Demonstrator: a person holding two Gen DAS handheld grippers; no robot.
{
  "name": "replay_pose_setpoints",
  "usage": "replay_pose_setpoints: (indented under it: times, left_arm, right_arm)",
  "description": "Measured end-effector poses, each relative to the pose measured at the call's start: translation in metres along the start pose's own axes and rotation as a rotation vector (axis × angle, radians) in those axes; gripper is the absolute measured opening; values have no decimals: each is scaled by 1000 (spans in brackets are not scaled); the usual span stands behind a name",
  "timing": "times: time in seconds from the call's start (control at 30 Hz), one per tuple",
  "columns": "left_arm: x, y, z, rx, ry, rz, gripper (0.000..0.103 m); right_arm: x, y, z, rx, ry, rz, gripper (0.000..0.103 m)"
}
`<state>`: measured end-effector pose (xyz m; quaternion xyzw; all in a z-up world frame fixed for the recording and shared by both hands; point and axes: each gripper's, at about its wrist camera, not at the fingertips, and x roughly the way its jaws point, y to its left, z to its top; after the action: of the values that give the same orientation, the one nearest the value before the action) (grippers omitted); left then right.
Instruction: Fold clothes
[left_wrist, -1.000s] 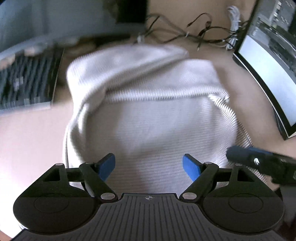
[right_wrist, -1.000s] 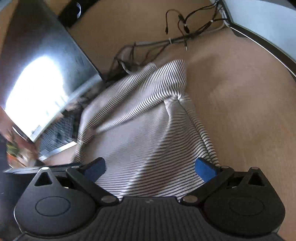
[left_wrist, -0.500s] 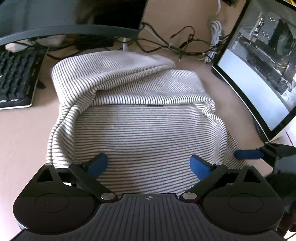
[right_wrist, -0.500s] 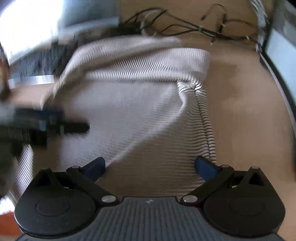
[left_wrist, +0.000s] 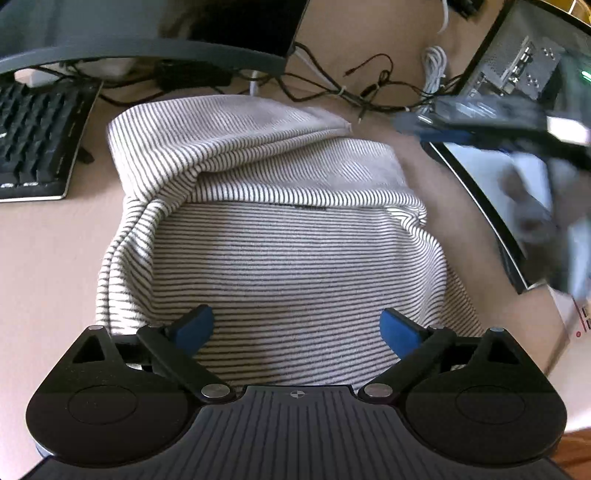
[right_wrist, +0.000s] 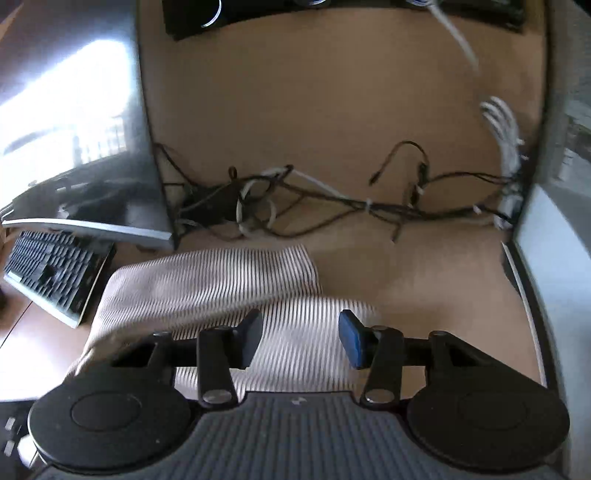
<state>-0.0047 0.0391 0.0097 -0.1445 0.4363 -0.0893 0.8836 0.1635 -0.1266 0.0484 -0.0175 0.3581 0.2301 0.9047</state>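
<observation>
A white garment with thin dark stripes (left_wrist: 288, 251) lies folded in a rough block on the tan desk, its far part doubled over. My left gripper (left_wrist: 297, 328) is open and empty, low over the garment's near edge. My right gripper (right_wrist: 300, 338) is open with a narrower gap, empty, raised above the garment's (right_wrist: 207, 284) right part. It shows blurred in the left wrist view (left_wrist: 461, 125), up at the right in front of the monitor.
A black keyboard (left_wrist: 33, 147) lies at the left. A curved monitor (left_wrist: 491, 192) stands at the right, another monitor (right_wrist: 74, 140) at the back left. Tangled cables (right_wrist: 332, 199) lie behind the garment. Desk (left_wrist: 48, 258) shows left of the garment.
My right gripper has lifted off the garment's right edge, swung up and back, and its jaws have narrowed. My left gripper has stayed open over the near edge.
</observation>
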Motion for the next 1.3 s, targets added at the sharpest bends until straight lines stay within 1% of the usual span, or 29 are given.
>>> replay_pose_setpoints:
  times: [0.07,0.17,0.23,0.3,0.33,0.37,0.4,0.43,0.47,0.6,0.7,0.77,0.83,0.9,0.93,1.03,1.07,1.1,1.17,1.23,1.3]
  left_arm:
    - [-1,1,-1,-4,0,-4,100]
    - [0,3,-1,-12,1,-15,102]
    - [2,2,0,-9,12,-13,103]
    - [3,1,0,-4,18,-9,103]
    - [3,1,0,-6,17,-9,103]
    - [3,1,-1,-9,14,-11,103]
    - [4,1,-1,-10,12,-11,103]
    - [4,1,0,-10,12,-11,103]
    - [5,1,0,-9,11,-12,103]
    - [6,5,-1,-26,0,-26,103]
    - [7,6,-2,-32,-9,-29,103]
    - [8,5,-2,-26,-11,-23,103]
    - [9,4,-3,-24,-12,-19,103]
    - [10,4,-3,-32,-7,-16,103]
    - [10,4,-2,-37,-3,-15,103]
    - [11,3,2,-41,26,-1,103]
    - [11,3,4,-44,36,3,103]
    - [9,2,7,-45,35,6,103]
    - [3,-1,14,-23,-7,11,103]
    - [-3,-4,23,6,-66,23,103]
    - [-7,-7,32,26,-121,42,103]
  right_arm:
    - [28,-3,10,60,14,13,50]
    - [69,-16,16,122,37,-10,50]
    - [95,-22,17,154,77,-5,50]
    - [113,-25,18,188,108,15,50]
    - [116,-26,17,199,109,23,50]
    - [116,-26,16,205,107,27,47]
    - [115,-25,16,205,102,33,42]
    - [112,-25,16,207,94,41,25]
    - [106,-26,15,218,83,51,22]
    - [65,-29,16,250,16,80,20]
    - [19,-34,17,250,-55,95,19]
    - [-7,-39,9,249,-83,94,19]
    - [-22,-43,-6,253,-81,74,19]
    - [-25,-44,-27,229,-63,18,19]
    - [-21,-45,-38,228,-38,-3,19]
    - [-1,-53,-65,255,41,-35,21]
    - [4,-55,-71,259,50,-41,22]
    - [3,-55,-73,256,44,-41,22]
    - [-5,-54,-71,243,19,-37,23]
    - [-18,-50,-62,204,-52,-26,22]
    - [-30,-44,-49,144,-138,-29,17]
